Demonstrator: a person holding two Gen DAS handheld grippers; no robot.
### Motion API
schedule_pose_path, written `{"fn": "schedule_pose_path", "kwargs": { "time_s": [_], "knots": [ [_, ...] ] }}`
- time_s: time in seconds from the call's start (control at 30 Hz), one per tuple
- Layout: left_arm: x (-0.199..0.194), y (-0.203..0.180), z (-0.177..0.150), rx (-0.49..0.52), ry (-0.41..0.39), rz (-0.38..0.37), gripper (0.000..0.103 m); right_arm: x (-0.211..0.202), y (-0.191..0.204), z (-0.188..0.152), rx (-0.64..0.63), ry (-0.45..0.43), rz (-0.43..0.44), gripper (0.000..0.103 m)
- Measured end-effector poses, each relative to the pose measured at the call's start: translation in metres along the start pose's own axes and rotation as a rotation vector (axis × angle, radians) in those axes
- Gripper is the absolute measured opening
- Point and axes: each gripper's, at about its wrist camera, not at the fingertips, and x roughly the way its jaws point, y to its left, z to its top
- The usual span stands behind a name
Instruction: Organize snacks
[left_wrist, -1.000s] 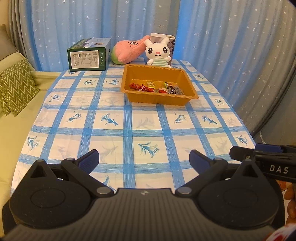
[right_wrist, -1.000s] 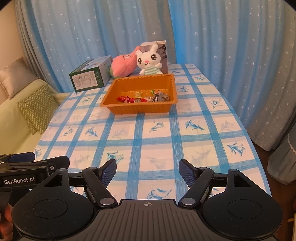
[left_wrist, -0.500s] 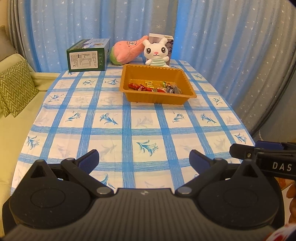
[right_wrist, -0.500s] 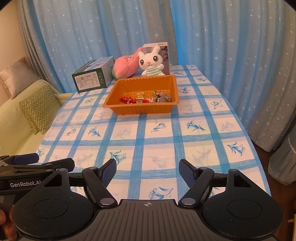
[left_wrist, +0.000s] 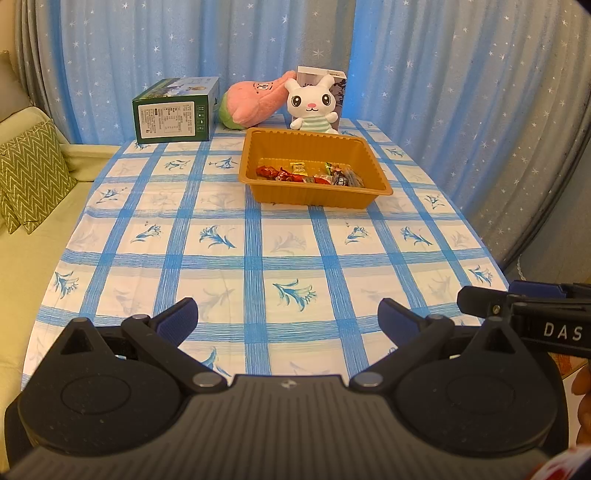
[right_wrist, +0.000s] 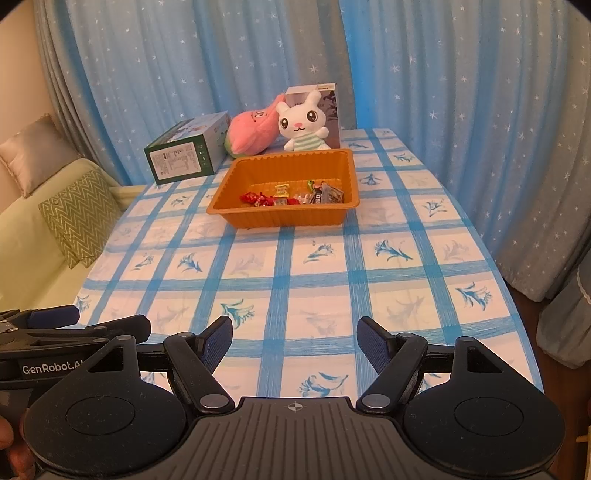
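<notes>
Tablecloth (left_wrist: 258, 258) bare up front; orange tray (left_wrist: 314, 197) w/ snacks (left_wrist: 310, 175) mid-far.

Blue star-print curtains (left_wrist: 443, 81) behind table; green sofa (left_wrist: 33, 236) with zigzag cushion (left_wrist: 29, 177).

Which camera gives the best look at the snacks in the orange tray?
The right wrist view: the snacks in the orange tray lie spread along the near side and show more clearly. The left wrist view shows the same snacks flatter, partly behind the tray's near wall.

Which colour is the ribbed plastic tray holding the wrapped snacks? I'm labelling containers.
Orange ribbed plastic tray; the right wrist view shows it best.
</notes>
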Motion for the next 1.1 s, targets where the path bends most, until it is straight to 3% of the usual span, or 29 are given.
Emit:
{"fn": "schedule_pose_path", "kwargs": {
  "time_s": [1.1],
  "knots": [
    [-0.0011,0.0013,0.0012,0.0,0.0,0.002,0.103,0.0009,0.0004,0.0012,0.0,0.003,0.001,0.074]
  ]
}}
